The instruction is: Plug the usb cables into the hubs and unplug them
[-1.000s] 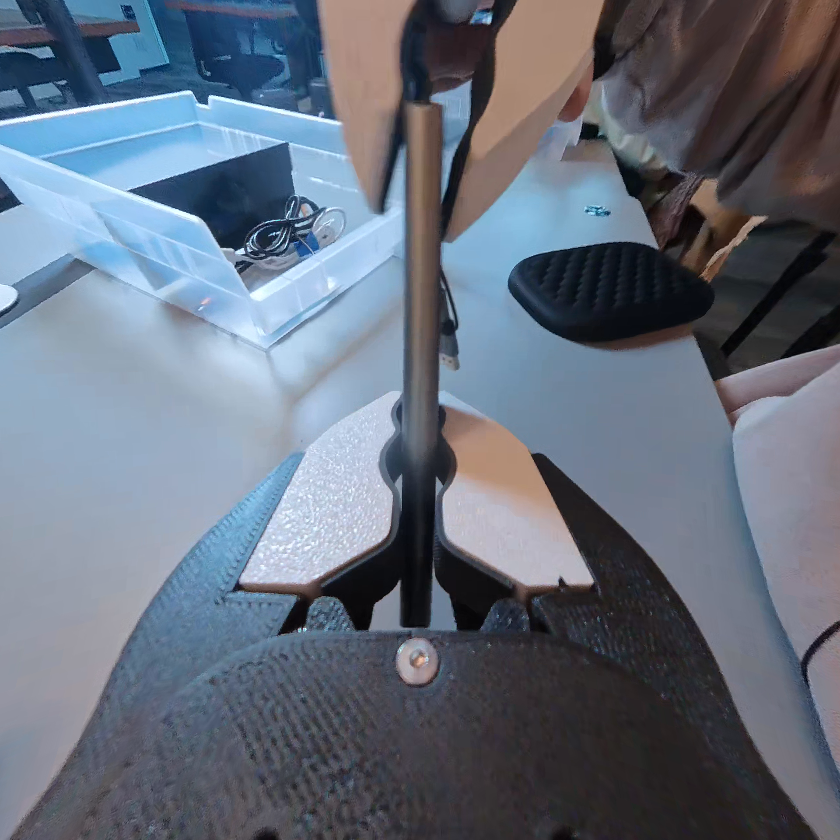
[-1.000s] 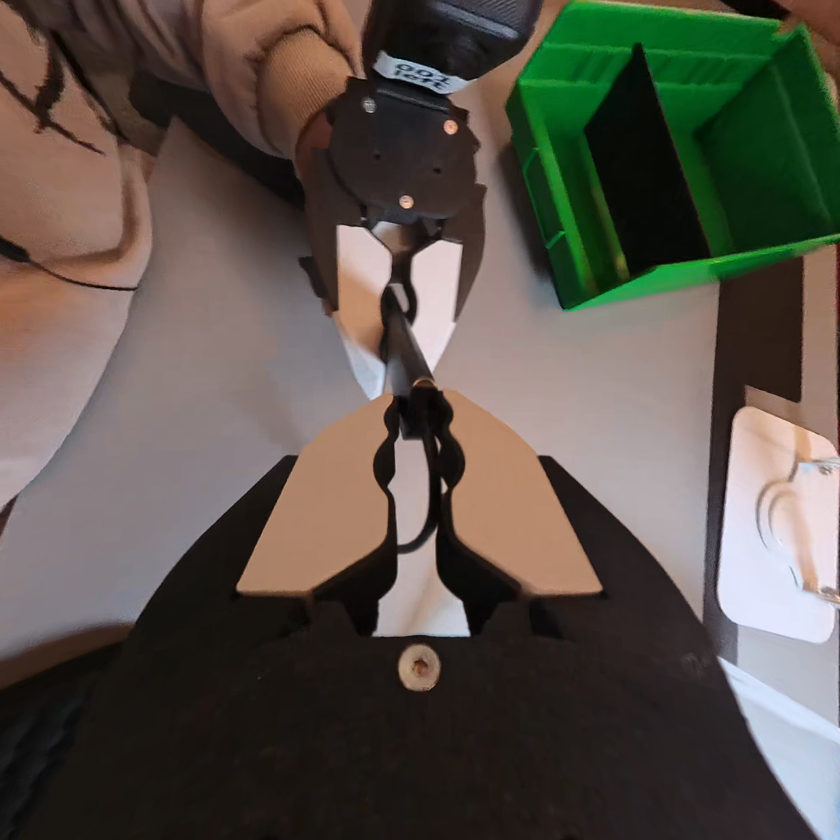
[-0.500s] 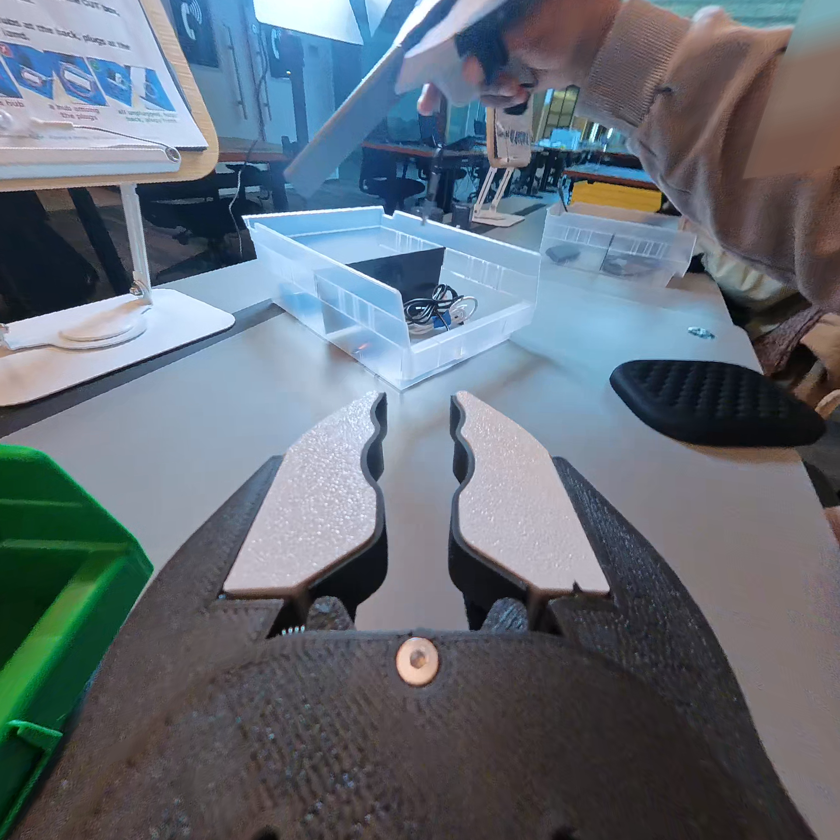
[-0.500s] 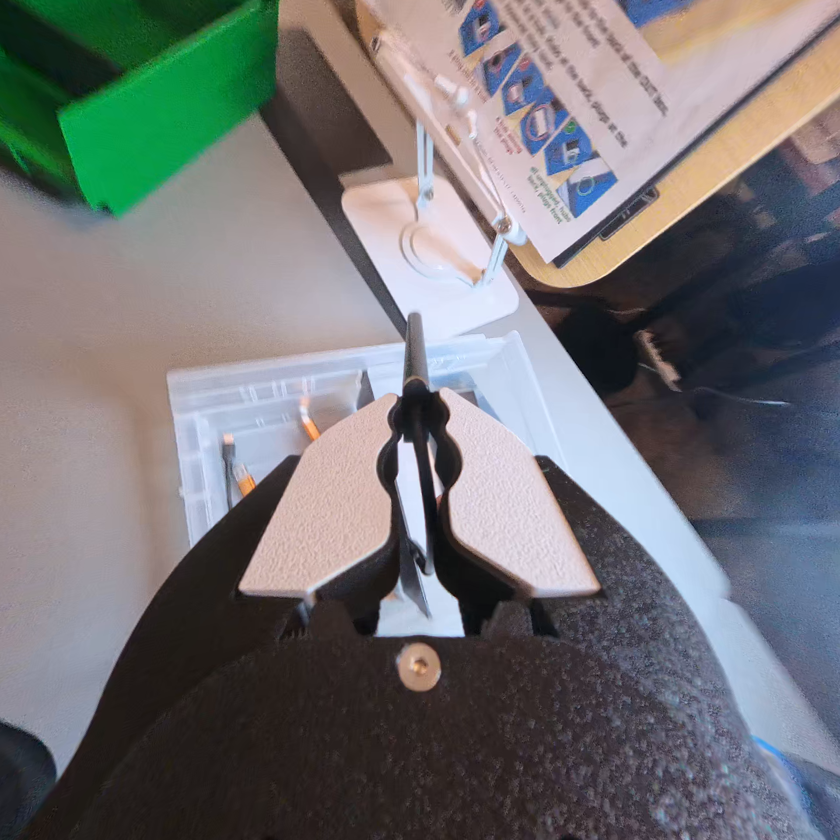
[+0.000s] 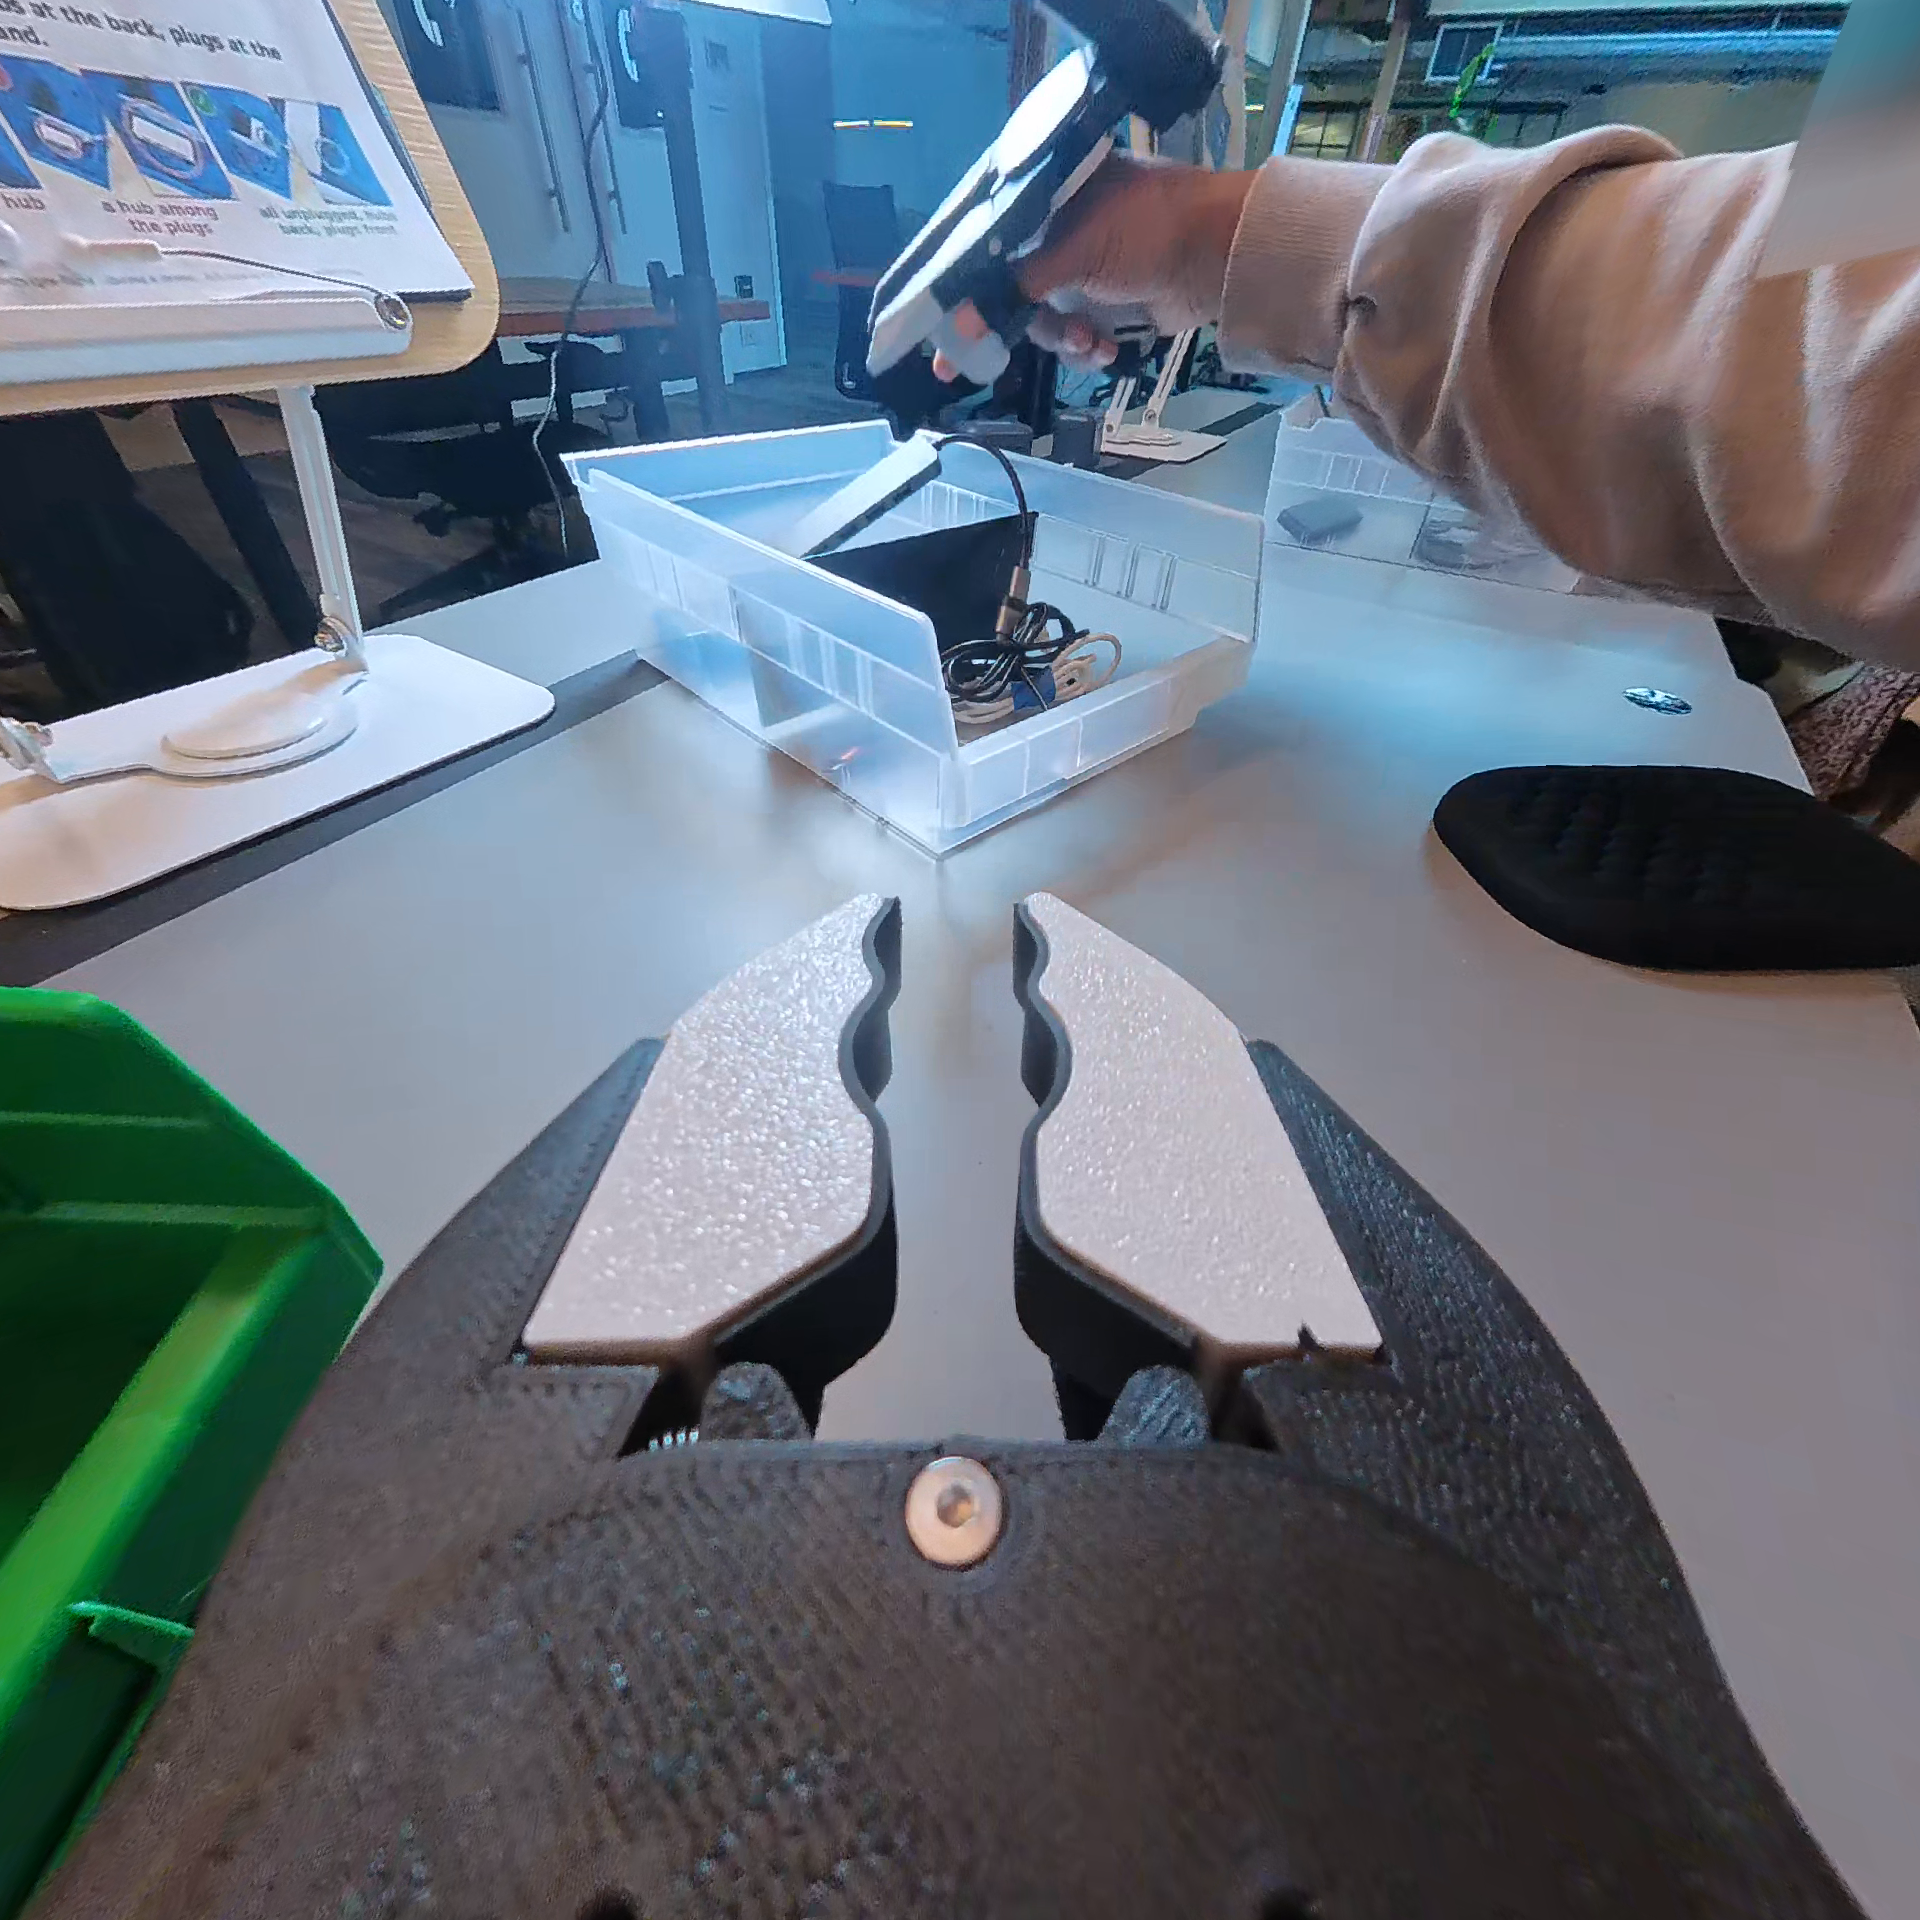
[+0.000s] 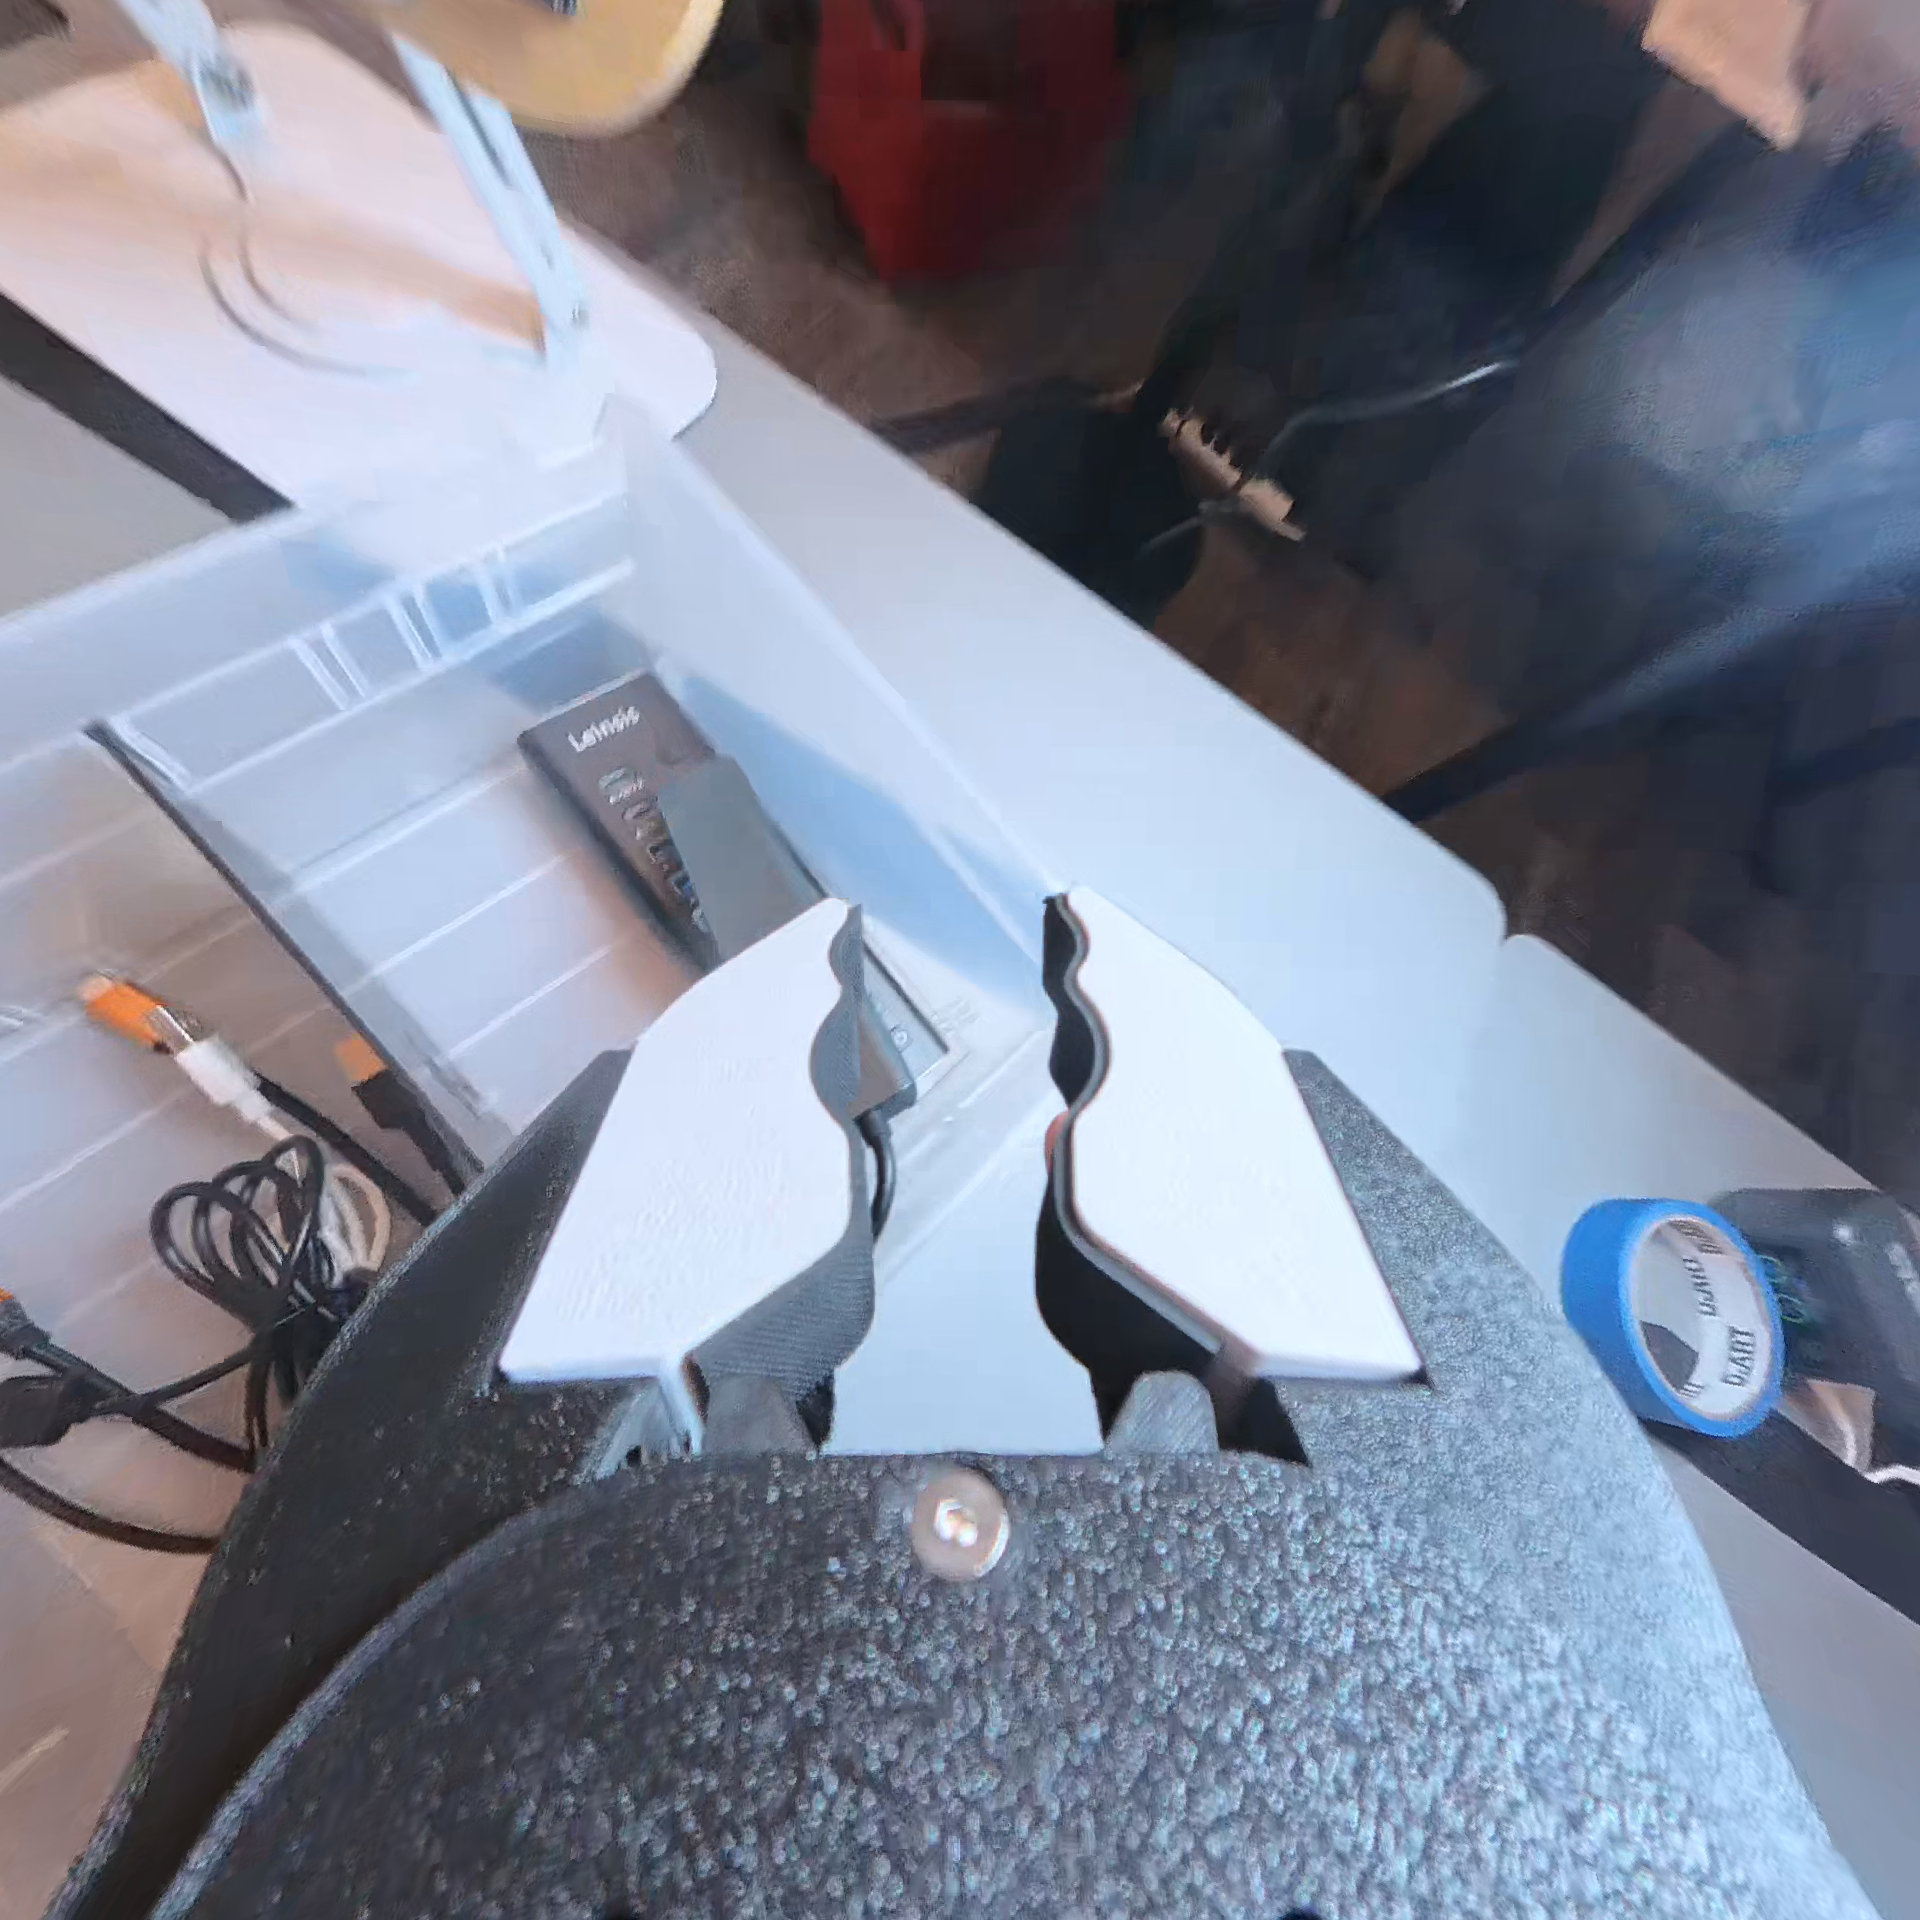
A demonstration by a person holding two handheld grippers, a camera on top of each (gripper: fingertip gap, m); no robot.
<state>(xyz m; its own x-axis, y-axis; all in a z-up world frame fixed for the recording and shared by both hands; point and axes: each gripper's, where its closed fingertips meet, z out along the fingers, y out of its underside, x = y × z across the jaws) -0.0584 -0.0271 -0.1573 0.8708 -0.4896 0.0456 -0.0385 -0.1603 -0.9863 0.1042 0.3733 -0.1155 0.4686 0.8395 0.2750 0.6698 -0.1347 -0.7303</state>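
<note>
My left gripper is open and empty, low over the grey table. My right gripper is open above the back compartment of a clear bin. A grey hub with a short black cable is just below its left finger, over a black hub lying in that compartment. In the left wrist view the right gripper hovers over the clear bin. The grey hub is tilted beneath it, its cable dangling.
The bin's front compartment holds coiled black and white cables with orange-tipped plugs. A green bin is at my left. A black pad lies to the right, a white document stand at far left, and a blue tape roll beside the bin. The grippers' ends are close to 45 cm from one another. My right tips are roughly 15 cm from the black hub.
My left gripper let go of the grey hub and drew back. My right gripper carried the hub over the clear bin, then opened, letting it go.
</note>
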